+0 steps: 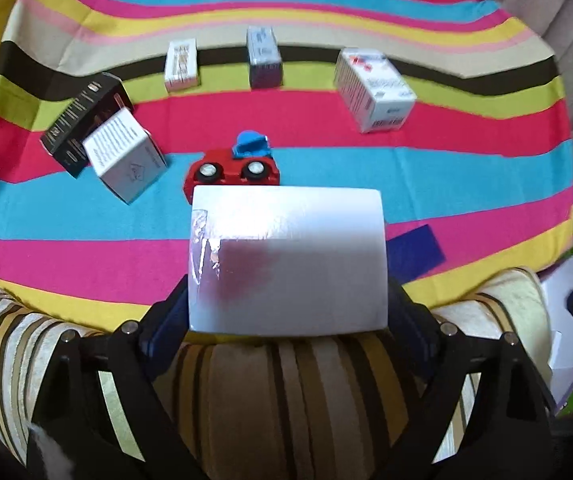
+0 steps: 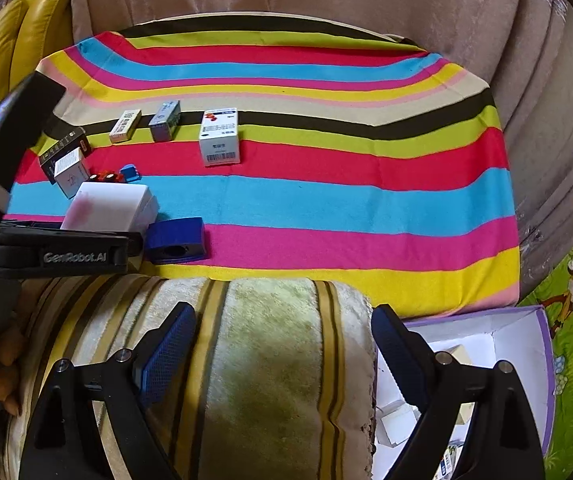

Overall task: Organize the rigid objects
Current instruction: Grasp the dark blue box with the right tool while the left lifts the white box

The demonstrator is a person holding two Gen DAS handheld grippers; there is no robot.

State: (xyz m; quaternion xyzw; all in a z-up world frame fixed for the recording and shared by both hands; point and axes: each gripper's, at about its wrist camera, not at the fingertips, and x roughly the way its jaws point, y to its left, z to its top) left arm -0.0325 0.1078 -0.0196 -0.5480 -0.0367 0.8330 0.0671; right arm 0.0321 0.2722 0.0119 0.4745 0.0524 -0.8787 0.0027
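A: Left gripper (image 1: pixel 286 304) status?

B: Clamped on a plain white rectangular cardboard box (image 1: pixel 288 258), centre of the left wrist frame. Both blue pads are pressed to its sides and mostly hidden behind it. A pinkish smear on its face is blurred, can't read it.

A: What does the box block?

B: Lower half of the red toy car with a blue cab (image 1: pixel 233 166), lying on its side just above the box. The dark blue block (image 1: pixel 416 254) at right is partly cut off by the box edge.

A: Right gripper (image 2: pixel 282 354)?

B: Jaws wide apart, nothing between them, lower centre of the right wrist frame over the striped plush sofa edge (image 2: pixel 270 360).

A: Rest of the items?

B: All on the multicolour striped cloth (image 1: pixel 446 184). In a row across the top: small white carton (image 1: pixel 181 65), grey carton (image 1: pixel 263 58), larger white carton with a barcode (image 1: pixel 374 90). Upper left: black box (image 1: pixel 82 120) with a white-grey box (image 1: pixel 126 158) leaning against it. Labels motion-blurred, unreadable.

A: Destination?

B: Open purple-rimmed white cardboard box (image 2: pixel 518 344), lower right in the right wrist frame. The right finger covers much of its contents; a few small cartons are visible inside.
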